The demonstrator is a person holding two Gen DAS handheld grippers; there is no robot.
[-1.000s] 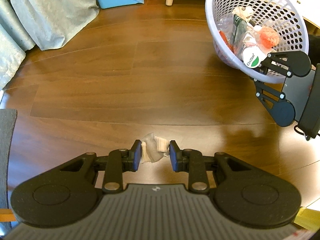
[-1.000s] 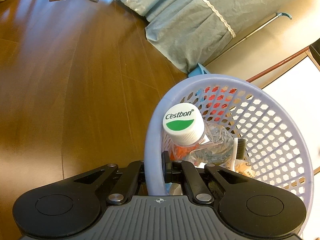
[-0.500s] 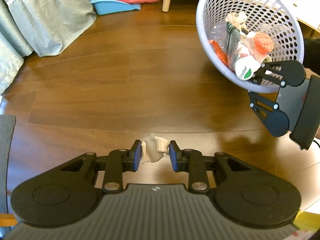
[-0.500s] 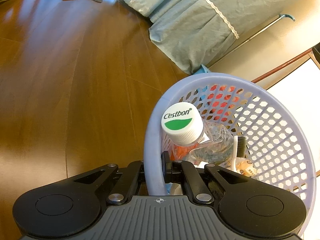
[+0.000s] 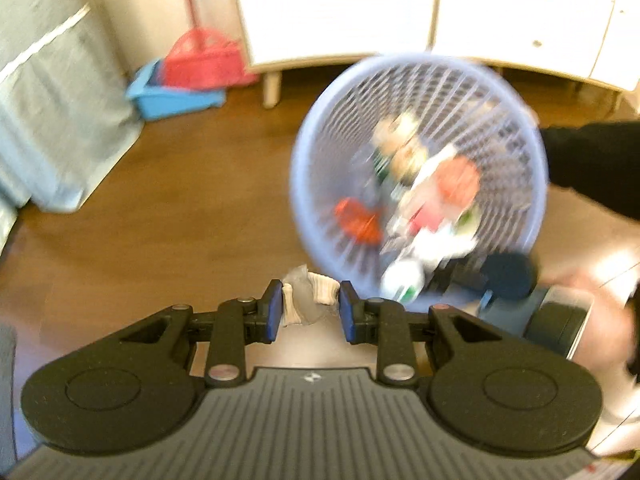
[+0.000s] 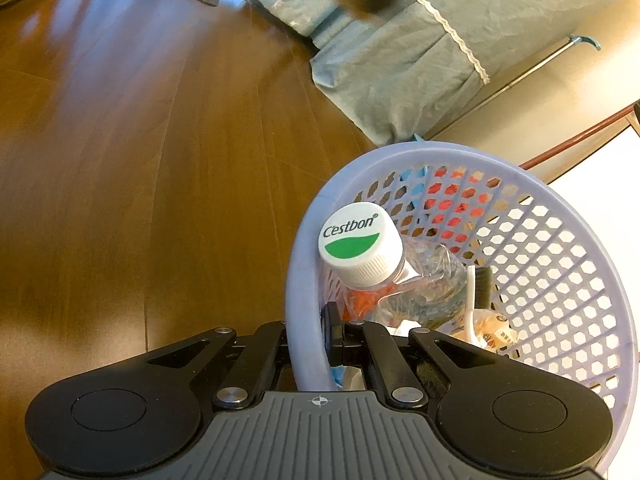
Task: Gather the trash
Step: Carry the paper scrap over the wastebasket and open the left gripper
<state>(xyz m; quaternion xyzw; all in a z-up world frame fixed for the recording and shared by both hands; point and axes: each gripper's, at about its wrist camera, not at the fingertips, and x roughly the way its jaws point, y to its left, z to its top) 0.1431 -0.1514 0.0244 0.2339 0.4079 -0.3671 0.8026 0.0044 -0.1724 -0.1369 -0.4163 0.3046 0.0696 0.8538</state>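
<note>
Left tool (image 5: 307,310): jaws part-closed, clamped on a crumpled wad of trash (image 5: 306,294), whitish paper w/ some clear wrap, held betw. the blue pads above the wood floor (image 5: 160,240). Wad pokes out past the far ends of the pads.

Right tool (image 6: 308,344): jaws nearly together, pinching the near rim of the lavender basket (image 6: 296,280); one finger outside the wall, other inside. Basket hangs tilted, mouth facing the left tool in the left wrist view; that view is motion-blurred.

Basket contents, right wrist view: clear plastic bottle (image 6: 416,276) w/ white cap reading "Cestbon" and a green patch, lying against the near wall, cap close to the rim. Beside it, to the right, a white toothbrush (image 6: 474,296) w/ dark bristles; a printed snack wrapper (image 6: 496,330) just right of that. Orange scrap under the bottle neck. In the left view, blurry orange, white and green bits piled low in the basket.

Wad sits just left of and near the basket's lower rim, not inside it.

Far left: blue dustpan (image 5: 176,100) w/ red broom (image 5: 204,60) on it, grey-blue cloth (image 5: 52,120) hanging to the floor. White cabinet (image 5: 400,8) far behind the basket. Dark sleeve (image 5: 592,164) at right.
</note>
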